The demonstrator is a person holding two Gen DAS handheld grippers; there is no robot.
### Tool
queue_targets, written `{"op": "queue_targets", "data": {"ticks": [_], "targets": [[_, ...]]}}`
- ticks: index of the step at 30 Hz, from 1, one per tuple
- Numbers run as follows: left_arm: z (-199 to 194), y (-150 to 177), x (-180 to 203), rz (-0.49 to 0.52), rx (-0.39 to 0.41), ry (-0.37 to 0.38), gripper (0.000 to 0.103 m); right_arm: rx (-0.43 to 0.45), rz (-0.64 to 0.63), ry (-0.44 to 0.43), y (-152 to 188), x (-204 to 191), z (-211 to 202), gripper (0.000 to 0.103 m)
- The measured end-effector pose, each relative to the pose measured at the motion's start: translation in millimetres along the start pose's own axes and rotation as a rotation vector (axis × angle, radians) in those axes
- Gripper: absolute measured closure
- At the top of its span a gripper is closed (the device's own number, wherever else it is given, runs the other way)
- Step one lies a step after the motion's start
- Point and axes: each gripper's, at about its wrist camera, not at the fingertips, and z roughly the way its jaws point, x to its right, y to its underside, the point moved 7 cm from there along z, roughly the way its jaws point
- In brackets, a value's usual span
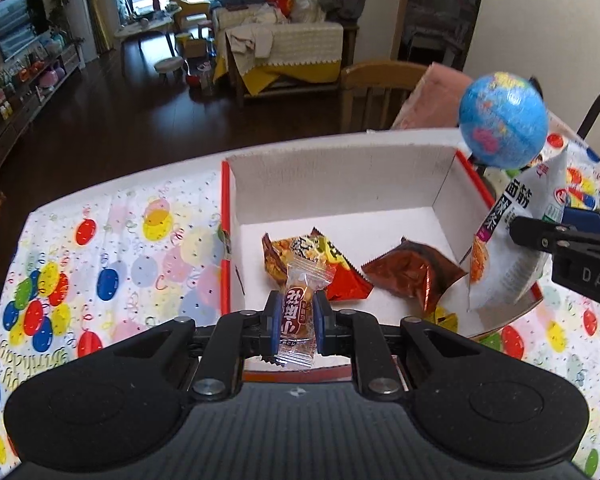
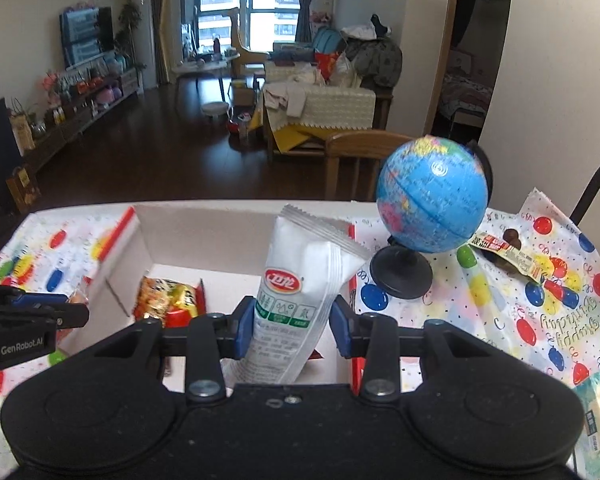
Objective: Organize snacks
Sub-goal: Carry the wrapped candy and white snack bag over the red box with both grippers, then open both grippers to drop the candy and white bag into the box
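A white cardboard box (image 1: pixel 332 184) with red edges stands on the table; it also shows in the right wrist view (image 2: pixel 204 228). Inside lie a red-yellow snack packet (image 1: pixel 312 256) and a brown foil packet (image 1: pixel 412 276). My left gripper (image 1: pixel 296 316) is shut on a small clear-wrapped candy (image 1: pixel 298 308) above the box's near edge. My right gripper (image 2: pixel 292 320) is shut on a tall white snack bag (image 2: pixel 300 280), held upright over the box's right side; the bag also shows in the left wrist view (image 1: pixel 512 240).
A small blue globe (image 2: pixel 432 204) on a black stand sits just right of the box. A wrapped snack (image 2: pixel 504 252) lies on the balloon-print tablecloth (image 2: pixel 540 320) beyond it. A wooden chair (image 2: pixel 360 156) stands behind the table. A tissue pack (image 2: pixel 596 420) lies at the near right.
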Motion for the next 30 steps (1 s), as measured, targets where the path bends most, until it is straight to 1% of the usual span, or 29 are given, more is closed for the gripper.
{"op": "queue_targets", "data": {"ticks": [5, 9, 11, 17, 20, 23, 25, 27, 30], "targets": [[27.5, 5.7, 4.7, 0.045, -0.059, 0.001, 0.087, -0.059, -0.035, 0.006, 9.9, -2.0, 26.2, 0.065], [46.3, 10.6, 7.0, 0.064, -0.095, -0.018, 0.087, -0.099, -0.053, -0.004, 20.1, -7.1, 37.8, 0.065], [53.9, 12.9, 7.4, 0.066, -0.112, -0.020, 0.087, -0.121, -0.057, -0.022, 23.5, -11.8, 42.8, 0.065], [66.4, 19.7, 11.8, 0.093, -0.137, -0.020, 0.087, -0.140, -0.064, -0.027, 27.9, -17.4, 53.8, 0.064], [70.6, 21.2, 10.6, 0.082, -0.140, -0.017, 0.087, -0.148, -0.058, -0.023, 28.1, -17.4, 56.4, 0.062], [73.1, 21.1, 10.9, 0.081, -0.141, -0.024, 0.087, -0.155, -0.050, -0.020, 27.7, -17.3, 57.8, 0.062], [74.1, 21.5, 10.1, 0.076, -0.143, -0.029, 0.087, -0.164, -0.043, -0.013, 26.7, -16.7, 59.5, 0.059], [74.4, 21.0, 9.6, 0.068, -0.147, -0.034, 0.087, -0.163, -0.033, -0.011, 26.0, -15.8, 59.7, 0.054], [72.5, 20.0, 8.2, 0.055, -0.148, -0.028, 0.087, -0.158, -0.029, -0.009, 26.1, -14.2, 57.3, 0.051]]}}
